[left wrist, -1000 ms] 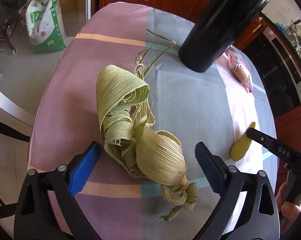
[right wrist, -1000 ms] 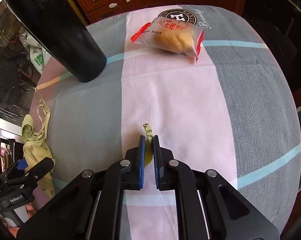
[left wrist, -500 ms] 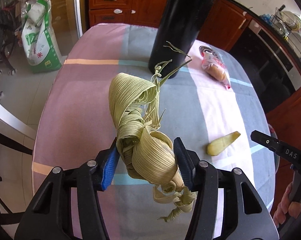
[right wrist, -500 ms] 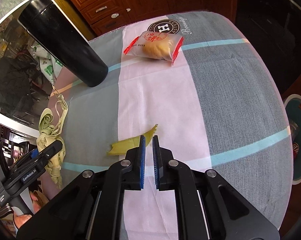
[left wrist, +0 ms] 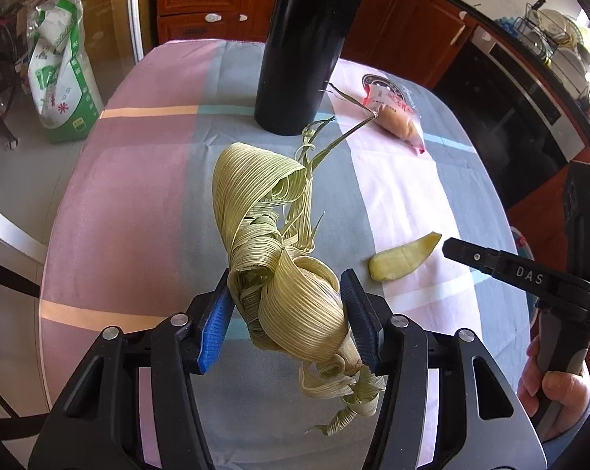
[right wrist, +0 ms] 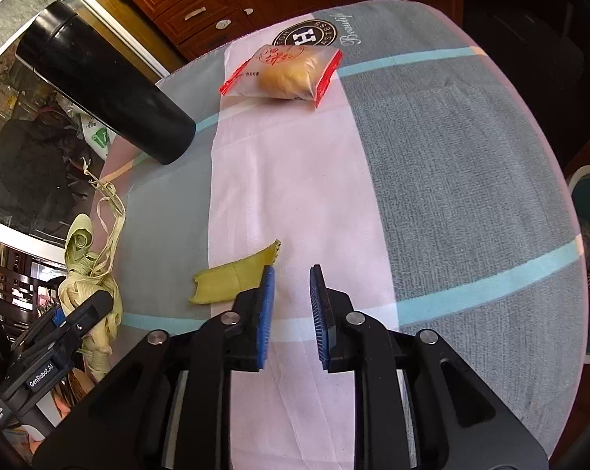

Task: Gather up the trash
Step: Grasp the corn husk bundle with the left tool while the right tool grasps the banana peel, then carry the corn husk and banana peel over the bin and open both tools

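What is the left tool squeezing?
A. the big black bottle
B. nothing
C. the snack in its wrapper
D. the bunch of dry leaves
D: both pads of the left tool press on the bunch of dry leaves, which hangs above the tablecloth.

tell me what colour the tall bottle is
Black bottle, clearest in the right wrist view.

left tongs (left wrist: 287,313) | clamped on husk bundle (left wrist: 279,266) | above tablecloth (left wrist: 138,196)
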Demonstrator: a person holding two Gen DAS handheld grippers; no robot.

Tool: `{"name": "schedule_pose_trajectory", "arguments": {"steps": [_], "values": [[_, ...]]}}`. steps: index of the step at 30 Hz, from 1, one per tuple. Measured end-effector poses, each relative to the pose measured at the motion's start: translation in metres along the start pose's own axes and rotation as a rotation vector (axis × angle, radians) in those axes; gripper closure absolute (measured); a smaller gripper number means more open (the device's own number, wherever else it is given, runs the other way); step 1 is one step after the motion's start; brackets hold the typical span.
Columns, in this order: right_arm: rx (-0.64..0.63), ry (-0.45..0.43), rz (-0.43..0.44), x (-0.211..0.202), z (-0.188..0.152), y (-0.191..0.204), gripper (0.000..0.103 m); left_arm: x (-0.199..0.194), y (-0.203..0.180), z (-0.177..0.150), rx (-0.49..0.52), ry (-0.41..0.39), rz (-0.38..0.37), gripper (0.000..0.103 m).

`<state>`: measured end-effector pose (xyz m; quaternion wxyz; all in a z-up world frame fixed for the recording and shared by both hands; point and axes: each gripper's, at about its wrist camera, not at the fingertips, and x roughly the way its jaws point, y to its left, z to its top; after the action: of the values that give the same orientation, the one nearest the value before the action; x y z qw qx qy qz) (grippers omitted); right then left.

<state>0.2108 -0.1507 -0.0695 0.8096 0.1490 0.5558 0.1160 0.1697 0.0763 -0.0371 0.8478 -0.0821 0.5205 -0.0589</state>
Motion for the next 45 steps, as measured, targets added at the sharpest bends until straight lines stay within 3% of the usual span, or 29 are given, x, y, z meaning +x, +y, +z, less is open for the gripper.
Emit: {"name": "schedule_pose_trajectory", "arguments": {"steps": [11, 12, 13, 14, 15, 26, 36, 45], "values": [[-0.039, -0.018, -0.014, 0.028, 0.015, 0.018, 0.072, 0.018, 0.001, 0.000, 0.030, 0.043, -0.028, 0.047], [-0.061, -0.026, -0.034, 0.029, 0.014, 0.022, 0.074, 0.019, 0.000, 0.000, 0.030, 0.045, -0.029, 0.047], [-0.075, -0.018, -0.042, 0.030, 0.013, 0.025, 0.091, 0.019, -0.001, -0.001, 0.033, 0.046, -0.029, 0.047], [-0.080, -0.006, -0.046, 0.031, 0.011, 0.026, 0.098, 0.019, -0.003, -0.001, 0.040, 0.046, -0.027, 0.047], [-0.082, -0.005, -0.044, 0.030, 0.010, 0.027, 0.098, 0.018, -0.005, -0.001, 0.048, 0.045, -0.024, 0.047], [-0.056, -0.117, -0.015, -0.046, 0.007, 0.003, 0.098, -0.005, -0.054, -0.006, 0.139, 0.010, -0.022, 0.046], [0.020, -0.209, -0.027, -0.112, -0.009, -0.059, 0.098, -0.014, -0.134, -0.015, 0.284, 0.009, -0.051, 0.046], [0.150, -0.341, -0.103, -0.192, -0.031, -0.157, 0.098, -0.006, -0.259, -0.021, 0.474, 0.020, -0.135, 0.046]]}}
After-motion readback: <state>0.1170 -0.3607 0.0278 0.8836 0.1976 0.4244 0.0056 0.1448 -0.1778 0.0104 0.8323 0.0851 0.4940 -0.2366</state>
